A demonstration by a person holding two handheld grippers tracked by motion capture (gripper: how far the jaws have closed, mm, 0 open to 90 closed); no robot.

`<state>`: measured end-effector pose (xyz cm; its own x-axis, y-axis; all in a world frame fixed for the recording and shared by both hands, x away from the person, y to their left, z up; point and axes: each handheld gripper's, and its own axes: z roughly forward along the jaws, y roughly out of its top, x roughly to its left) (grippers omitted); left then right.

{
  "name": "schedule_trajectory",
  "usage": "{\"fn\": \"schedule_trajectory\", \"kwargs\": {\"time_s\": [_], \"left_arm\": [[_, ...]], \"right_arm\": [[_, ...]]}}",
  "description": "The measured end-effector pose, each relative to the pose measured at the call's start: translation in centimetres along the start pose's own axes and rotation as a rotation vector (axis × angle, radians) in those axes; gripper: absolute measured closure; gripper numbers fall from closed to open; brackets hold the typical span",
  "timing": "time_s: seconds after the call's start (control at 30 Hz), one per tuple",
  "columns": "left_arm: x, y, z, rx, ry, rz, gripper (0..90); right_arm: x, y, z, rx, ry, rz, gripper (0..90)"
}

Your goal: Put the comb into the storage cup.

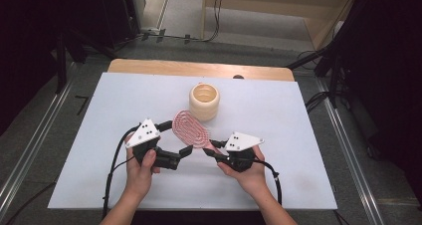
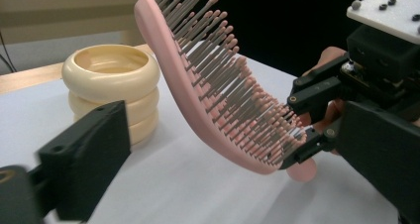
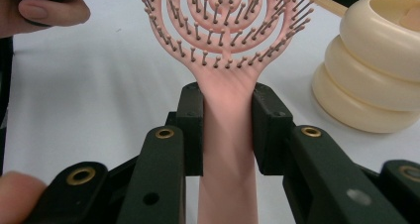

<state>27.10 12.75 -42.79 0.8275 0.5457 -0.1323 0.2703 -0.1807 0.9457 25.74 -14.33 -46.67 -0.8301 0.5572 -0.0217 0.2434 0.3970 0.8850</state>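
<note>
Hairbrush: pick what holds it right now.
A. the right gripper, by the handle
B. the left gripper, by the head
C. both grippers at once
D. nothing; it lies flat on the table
A: in the right gripper view the right gripper has its jaws pressed on both sides of the pink handle of the hairbrush, while the left gripper stands open and clear of it.

White table top (image 1: 278, 115) on a wooden table, cream pot (image 1: 204, 101) made of stacked rings standing on it near the far middle, nothing else resting flat on the white top
</note>
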Motion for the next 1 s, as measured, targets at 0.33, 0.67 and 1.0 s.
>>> {"fn": "schedule_trajectory", "kwargs": {"time_s": [0.33, 0.67, 1.0], "left_arm": [[-0.8, 0.7, 1.4, -0.014, 0.032, -0.045, 14.3], [-1.2, 1.0, 2.2, -0.008, 0.080, -0.101, 34.2], [-0.6, 1.0, 2.4, 0.000, 0.039, -0.159, 51.7]], "right_arm": [[0.3, 0.0, 0.0, -0.014, -0.008, -0.008, 68.2], [0.7, 0.0, 0.1, -0.029, -0.032, -0.024, 68.1], [1.0, -0.2, 0.2, -0.035, -0.089, -0.031, 68.1]]}}
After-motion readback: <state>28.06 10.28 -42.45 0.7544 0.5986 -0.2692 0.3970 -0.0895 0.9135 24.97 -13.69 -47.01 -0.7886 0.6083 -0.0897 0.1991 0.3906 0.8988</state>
